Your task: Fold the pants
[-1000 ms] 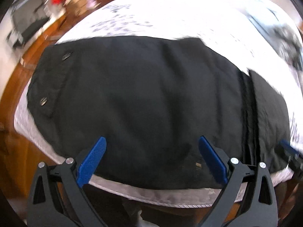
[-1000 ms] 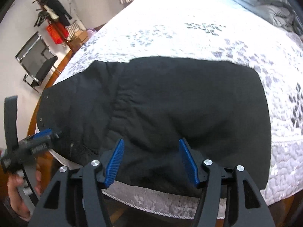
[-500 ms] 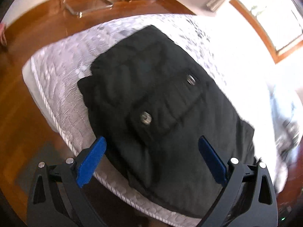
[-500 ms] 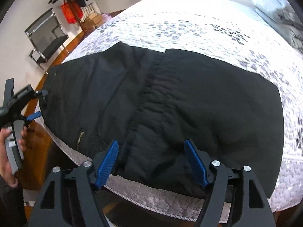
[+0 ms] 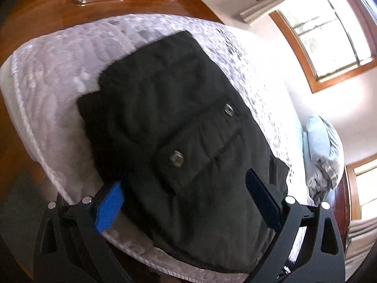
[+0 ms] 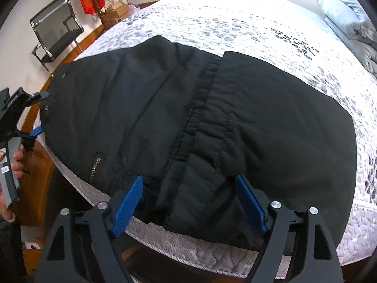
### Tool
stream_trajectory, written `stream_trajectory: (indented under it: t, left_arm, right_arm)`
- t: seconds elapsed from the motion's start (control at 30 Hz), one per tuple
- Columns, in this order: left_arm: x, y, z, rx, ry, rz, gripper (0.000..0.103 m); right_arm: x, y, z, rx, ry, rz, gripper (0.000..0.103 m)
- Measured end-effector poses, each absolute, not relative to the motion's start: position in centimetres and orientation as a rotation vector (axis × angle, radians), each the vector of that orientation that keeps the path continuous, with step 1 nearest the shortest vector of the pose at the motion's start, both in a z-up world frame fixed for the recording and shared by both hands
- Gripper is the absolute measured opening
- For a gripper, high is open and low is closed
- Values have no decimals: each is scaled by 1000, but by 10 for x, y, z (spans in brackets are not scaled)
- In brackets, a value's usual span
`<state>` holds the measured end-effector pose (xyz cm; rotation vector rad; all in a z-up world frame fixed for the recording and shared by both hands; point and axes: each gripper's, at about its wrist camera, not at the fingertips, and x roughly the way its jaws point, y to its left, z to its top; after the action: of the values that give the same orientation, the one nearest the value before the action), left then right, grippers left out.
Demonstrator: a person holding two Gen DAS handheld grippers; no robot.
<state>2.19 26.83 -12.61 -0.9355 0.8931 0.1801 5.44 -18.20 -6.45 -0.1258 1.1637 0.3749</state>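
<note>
- Black pants (image 6: pixel 212 122) lie folded on the bed (image 6: pixel 235 23), long axis from left edge to lower right of the right view.
- Left gripper (image 5: pixel 188 202) closing, right gripper (image 6: pixel 190 202) opening; both wide above the cloth, gripping nothing.

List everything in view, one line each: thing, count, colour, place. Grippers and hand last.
pants: one, black, folded, at bed's near edge
bed: one, white-grey quilt, under pants
pillow: one, pale blue, far end of bed
chair: one, black and chrome, by wall
floor: wood, brown, around bed
window: one, wood-framed, on wall
left gripper: black, blue pads, jaws closing, astride pants' end, not pressing
right gripper: black, blue pads, jaws opening, astride pants' near edge
hand: one, holding left gripper
</note>
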Motion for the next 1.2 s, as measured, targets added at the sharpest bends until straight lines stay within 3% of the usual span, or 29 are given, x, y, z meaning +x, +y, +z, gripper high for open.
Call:
stream_trajectory:
  t: [0.07,0.13,0.27,0.47,0.8,1.2]
  left_arm:
    - [28,269,-129,-919,899,232,63]
    - [26,269,-133,-916,903,278,43]
    - [23,273,-132,-953,882,316,21]
    - [19,273,-117,-956,810,332,12]
    - [42,272,-113,-948,767,255,8]
    - [63,159,-13,-676,603,-86,8]
  right_arm:
    - [53,-177,-64,-144,1157,376,82]
    - [52,-173,-61,-149,1145,389,82]
    - [52,-169,-64,-163,1147,391,83]
    - [51,-171,-64,-155,1151,396,83]
    - [50,-174,-65,-147,1145,395,83]
    - [54,-196,-63,-31,1156,403,83]
